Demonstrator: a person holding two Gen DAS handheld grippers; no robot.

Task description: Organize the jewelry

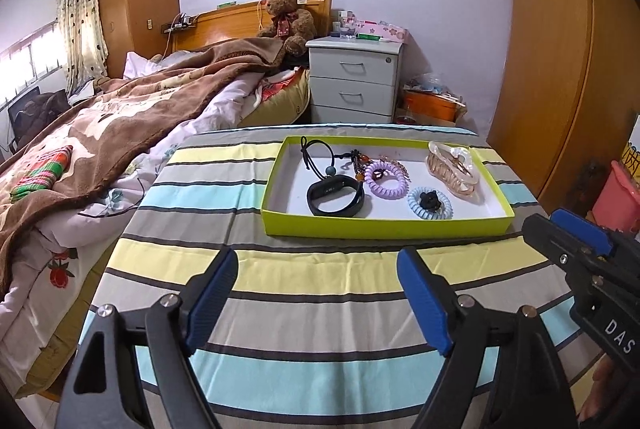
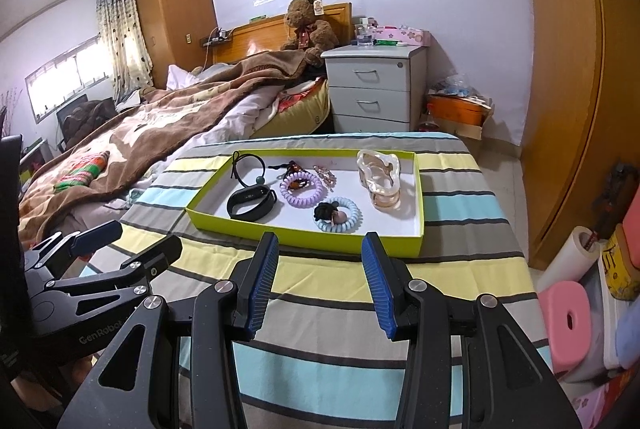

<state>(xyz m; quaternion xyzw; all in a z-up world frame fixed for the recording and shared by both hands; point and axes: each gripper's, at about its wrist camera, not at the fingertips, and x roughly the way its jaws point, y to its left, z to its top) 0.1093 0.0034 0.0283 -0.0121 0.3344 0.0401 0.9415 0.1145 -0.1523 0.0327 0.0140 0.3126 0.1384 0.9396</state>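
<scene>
Currently left gripper (image 1: 318,293) and right gripper (image 2: 320,279) both spread wide, holding nothing, over bare striped cloth (image 1: 312,281). Right one sits just short of the tray (image 2: 419,189) near rim. Inside: black band (image 2: 252,205), purple coil (image 2: 301,193), blue coil (image 2: 352,219), hair claw (image 2: 380,177).

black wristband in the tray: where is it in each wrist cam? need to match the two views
Left wrist: the black wristband sits centre frame, at the front left of the green tray, just left of the purple coil hair tie.
Right wrist: the black wristband is left of centre, near the tray's front wall, again left of the purple coil hair tie.
Shared landmark: the teddy bear on the headboard.
</scene>
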